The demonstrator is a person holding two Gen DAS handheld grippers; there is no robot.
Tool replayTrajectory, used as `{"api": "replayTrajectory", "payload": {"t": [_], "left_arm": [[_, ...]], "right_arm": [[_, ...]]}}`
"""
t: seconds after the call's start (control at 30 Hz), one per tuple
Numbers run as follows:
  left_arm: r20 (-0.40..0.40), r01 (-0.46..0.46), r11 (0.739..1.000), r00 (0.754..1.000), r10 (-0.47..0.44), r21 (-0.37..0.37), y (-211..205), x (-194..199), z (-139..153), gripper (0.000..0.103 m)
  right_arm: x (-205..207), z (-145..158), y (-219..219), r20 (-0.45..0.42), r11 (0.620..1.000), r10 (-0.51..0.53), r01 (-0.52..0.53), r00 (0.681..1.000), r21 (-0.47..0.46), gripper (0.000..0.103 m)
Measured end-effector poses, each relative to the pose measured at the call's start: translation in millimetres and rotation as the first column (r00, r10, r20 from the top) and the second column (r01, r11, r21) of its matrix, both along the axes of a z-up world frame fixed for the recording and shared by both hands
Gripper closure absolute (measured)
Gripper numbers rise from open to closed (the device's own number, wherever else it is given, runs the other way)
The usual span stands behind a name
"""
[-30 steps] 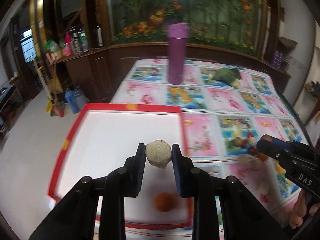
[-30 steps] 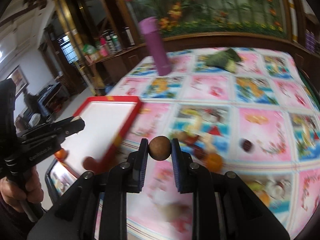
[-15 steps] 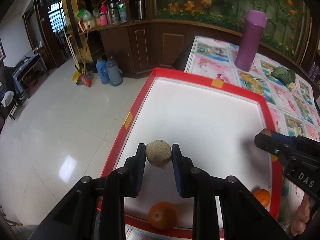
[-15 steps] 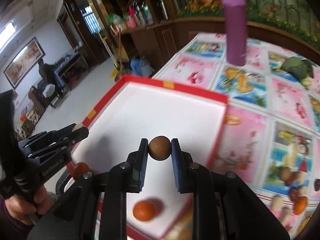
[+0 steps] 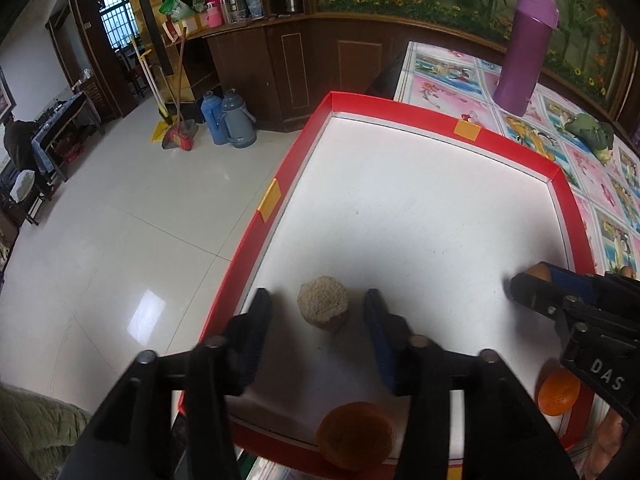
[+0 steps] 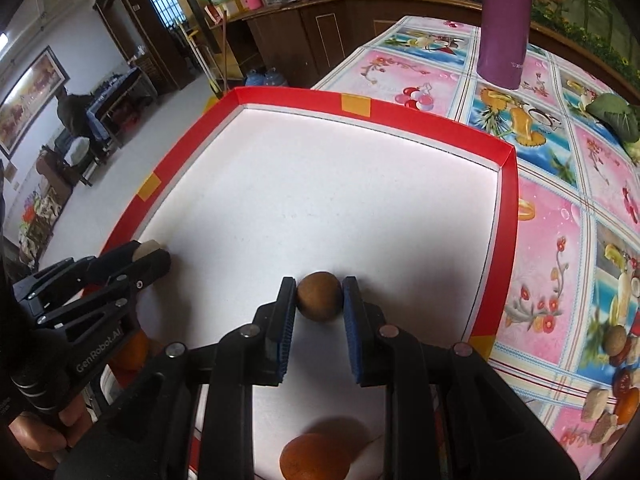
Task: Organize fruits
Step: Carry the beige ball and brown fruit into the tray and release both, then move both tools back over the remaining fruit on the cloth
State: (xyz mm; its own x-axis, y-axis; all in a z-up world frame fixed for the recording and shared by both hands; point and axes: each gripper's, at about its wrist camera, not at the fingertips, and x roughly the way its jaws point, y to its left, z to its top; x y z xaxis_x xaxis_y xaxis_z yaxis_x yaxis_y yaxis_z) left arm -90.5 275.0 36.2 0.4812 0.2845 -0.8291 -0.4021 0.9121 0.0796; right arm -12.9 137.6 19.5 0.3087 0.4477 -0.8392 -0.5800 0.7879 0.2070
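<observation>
A red-rimmed white tray [image 5: 400, 110] lies at the table's left end. My left gripper [image 5: 318, 300] hangs low over its near left part. Its jaws are opening, and a rough beige fruit [image 5: 323, 306] rests on the tray floor between them, clear of both pads. My right gripper [image 6: 319, 286] is low over the tray's [image 6: 506, 240] near middle. Its jaws are just starting to open, and the pads still touch a round brown fruit [image 6: 320, 298]. Two oranges [image 5: 354, 436] [image 5: 558, 392] lie by the tray's near rim.
A tall purple flask [image 5: 522, 52] and a green leafy vegetable [image 5: 592, 136] stand farther back on the patterned tablecloth. Several small fruits [image 6: 616, 360] lie on the cloth right of the tray. The tray's left rim overhangs the tiled floor.
Both grippers have swung left over the tray and sunk toward its floor. The left jaws have spread and let go of the beige fruit. The right gripper still holds the brown fruit.
</observation>
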Motion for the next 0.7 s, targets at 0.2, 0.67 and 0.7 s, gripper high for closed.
{"api": "replayTrajectory", "payload": {"t": [0.2, 0.67, 0.7], "left_arm": [[0.063, 0.01, 0.999, 0.998, -0.012, 0.035, -18.8, -11.4, 22.9, 0.041], [0.152, 0.351, 0.934, 0.922, -0.357, 0.063, -158.3, -17.3, 51.7, 0.026], [0.147, 0.378, 0.924, 0.912, -0.383, 0.064, -170.4, -15.4, 49.7, 0.024]], "right_arm": [[-12.4, 24.2, -38.0, 0.046, 0.992, -0.029, 0.023, 0.999, 0.123, 0.073], [-70.3, 53.3, -273.8, 0.201, 0.958, -0.274, 0.248, 0.941, 0.144, 0.051], [-73.3, 49.4, -288.5, 0.189, 0.955, -0.286, 0.264, 0.939, 0.135, 0.051]]}}
